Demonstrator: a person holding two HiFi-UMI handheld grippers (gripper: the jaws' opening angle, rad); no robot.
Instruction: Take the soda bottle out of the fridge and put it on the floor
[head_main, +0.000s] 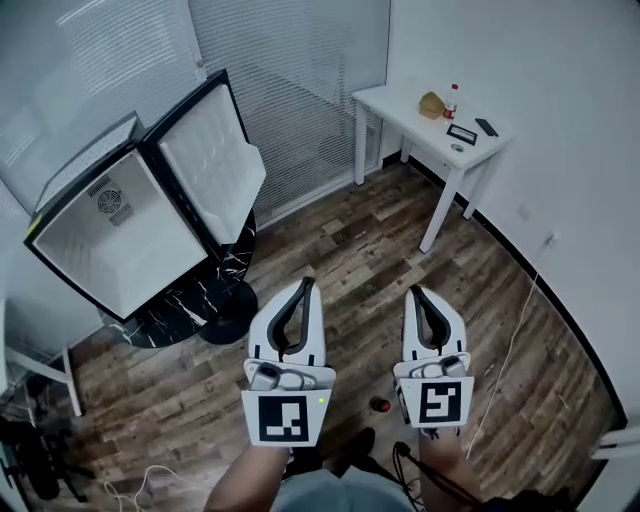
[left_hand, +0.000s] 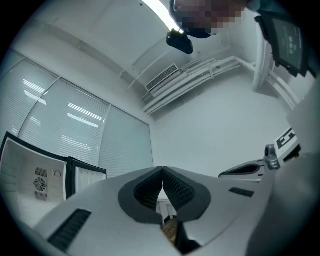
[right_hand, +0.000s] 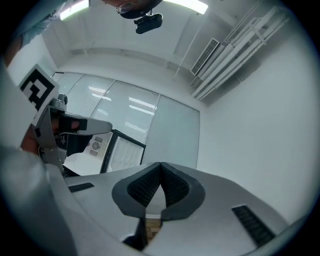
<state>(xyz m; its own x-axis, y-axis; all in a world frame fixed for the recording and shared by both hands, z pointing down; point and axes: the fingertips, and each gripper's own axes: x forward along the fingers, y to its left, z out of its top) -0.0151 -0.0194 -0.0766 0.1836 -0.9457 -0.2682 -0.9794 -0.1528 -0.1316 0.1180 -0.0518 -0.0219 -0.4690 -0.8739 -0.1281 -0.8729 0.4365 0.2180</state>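
A small white fridge (head_main: 120, 240) stands open at the left on a black marble stand, and its inside looks bare. Its door (head_main: 212, 160) swings out to the right. On the wooden floor between my grippers sits a small dark thing with a red top (head_main: 381, 404), perhaps the soda bottle seen from above. My left gripper (head_main: 305, 285) and right gripper (head_main: 415, 292) are held side by side above the floor, tips forward. Both are shut with nothing in them. The left gripper (left_hand: 162, 172) and right gripper (right_hand: 161, 167) views aim up at wall and ceiling.
A white table (head_main: 400, 105) stands at the back right with a red-capped bottle (head_main: 452, 100), a tan object (head_main: 432, 104) and small dark items. A white cable (head_main: 510, 350) trails along the right wall. Another table's legs and cables show at the lower left.
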